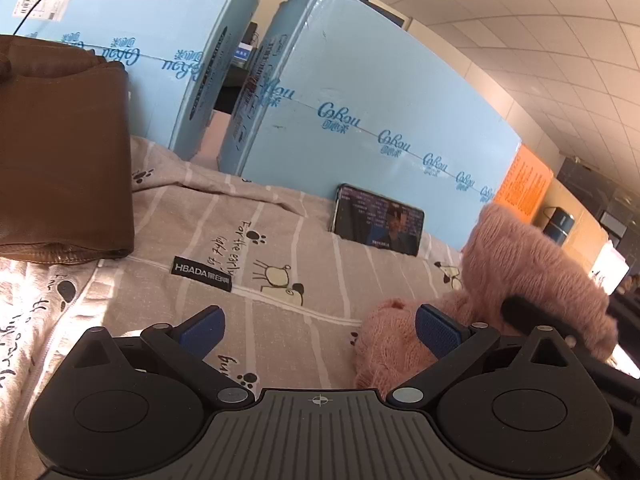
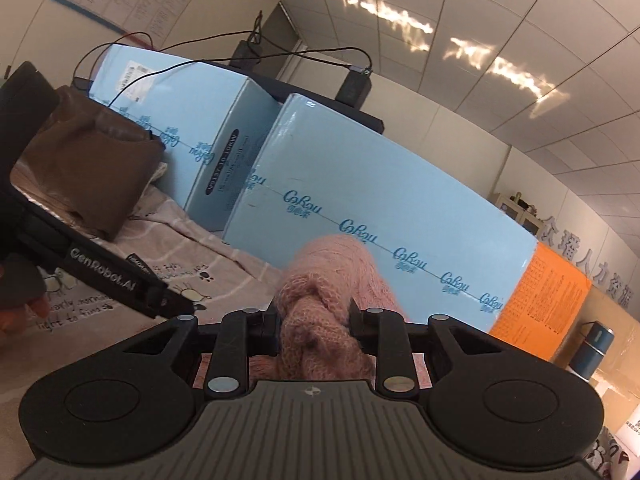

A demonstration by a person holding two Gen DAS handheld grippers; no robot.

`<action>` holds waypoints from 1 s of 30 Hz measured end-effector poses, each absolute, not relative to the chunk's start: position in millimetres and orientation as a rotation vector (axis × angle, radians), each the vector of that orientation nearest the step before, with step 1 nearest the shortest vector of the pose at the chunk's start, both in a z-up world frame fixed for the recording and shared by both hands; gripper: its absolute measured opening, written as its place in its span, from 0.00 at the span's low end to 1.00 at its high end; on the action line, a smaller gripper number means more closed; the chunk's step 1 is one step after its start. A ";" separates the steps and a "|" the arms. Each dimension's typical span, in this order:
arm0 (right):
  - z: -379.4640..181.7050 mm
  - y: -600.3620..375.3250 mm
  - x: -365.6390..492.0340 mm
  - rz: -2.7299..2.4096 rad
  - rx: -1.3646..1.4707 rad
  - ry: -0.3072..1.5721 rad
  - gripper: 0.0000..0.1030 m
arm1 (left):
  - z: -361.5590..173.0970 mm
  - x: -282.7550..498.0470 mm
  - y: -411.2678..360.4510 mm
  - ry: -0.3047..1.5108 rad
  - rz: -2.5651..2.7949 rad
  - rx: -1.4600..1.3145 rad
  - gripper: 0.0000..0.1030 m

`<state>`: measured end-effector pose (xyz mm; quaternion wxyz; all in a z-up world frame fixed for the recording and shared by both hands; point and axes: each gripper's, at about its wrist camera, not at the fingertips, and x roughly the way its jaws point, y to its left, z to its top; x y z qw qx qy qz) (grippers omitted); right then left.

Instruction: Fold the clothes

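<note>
At far left a folded brown garment [image 1: 64, 152] lies on the printed sheet [image 1: 280, 240]. My left gripper [image 1: 318, 330] is spread wide with nothing in it, low over the sheet. To its right lies the pink knit [image 1: 532, 276], bunched and lifted, its length running up and rightward (its true outline is hidden). My right gripper [image 2: 314, 326] is pinching that knit, so the right hand is nearer.
</note>
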<state>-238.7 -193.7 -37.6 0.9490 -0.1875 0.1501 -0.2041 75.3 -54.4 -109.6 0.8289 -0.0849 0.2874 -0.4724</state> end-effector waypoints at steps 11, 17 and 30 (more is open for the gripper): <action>-38.8 -218.2 -237.4 -0.057 0.029 0.378 0.61 | -106.0 82.0 -41.0 0.575 -1.037 -0.327 1.00; -21.1 -259.9 -276.6 0.081 0.271 0.288 0.74 | -107.8 84.2 -38.0 0.586 -1.052 -0.373 1.00; -46.6 -339.0 -327.1 0.072 0.615 0.157 0.77 | -99.8 28.2 -70.1 0.650 -1.108 -0.361 1.00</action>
